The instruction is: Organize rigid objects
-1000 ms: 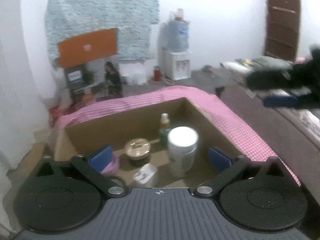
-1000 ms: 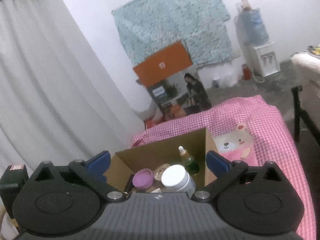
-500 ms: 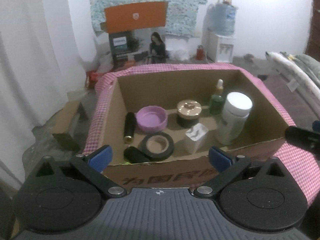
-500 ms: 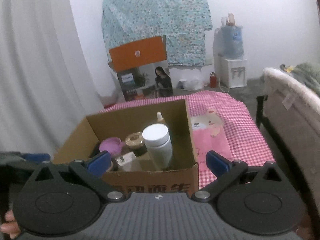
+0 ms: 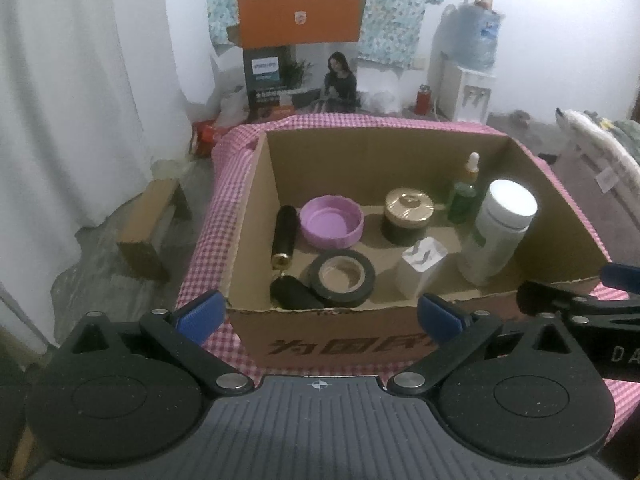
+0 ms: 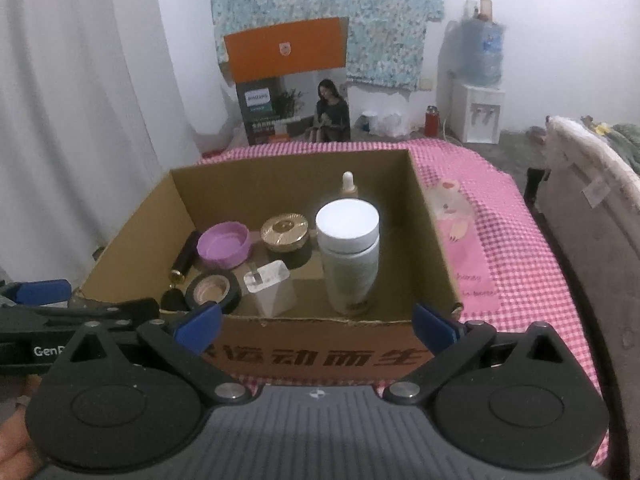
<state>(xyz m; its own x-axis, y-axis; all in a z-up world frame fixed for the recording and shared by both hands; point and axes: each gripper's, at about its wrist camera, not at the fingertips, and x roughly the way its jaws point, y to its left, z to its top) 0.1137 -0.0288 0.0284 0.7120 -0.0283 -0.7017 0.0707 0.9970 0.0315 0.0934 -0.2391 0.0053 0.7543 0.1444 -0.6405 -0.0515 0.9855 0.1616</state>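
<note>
An open cardboard box (image 5: 256, 216) (image 6: 434, 240) sits on a pink checked cloth. Inside are a white jar (image 5: 498, 232) (image 6: 350, 252), a green dropper bottle (image 5: 464, 194), a gold-lidded black jar (image 5: 408, 216) (image 6: 285, 232), a purple lid (image 5: 331, 222) (image 6: 223, 245), a black tape roll (image 5: 342, 276) (image 6: 212, 288), a white carton (image 5: 420, 272) (image 6: 272, 286) and a black tube (image 5: 285, 236). My left gripper (image 5: 320, 314) is open and empty before the box's front wall. My right gripper (image 6: 316, 324) is open and empty there too.
The pink checked cloth (image 6: 520, 248) extends right of the box, with a bear patch (image 6: 452, 200). A grey sofa edge (image 6: 592, 240) lies at the right. A printed carton (image 5: 298, 76) and a water dispenser (image 5: 468, 64) stand at the far wall.
Both grippers have pulled back and levelled in front of the box. The whole box interior now shows in both views. Each gripper now appears at the edge of the other's view.
</note>
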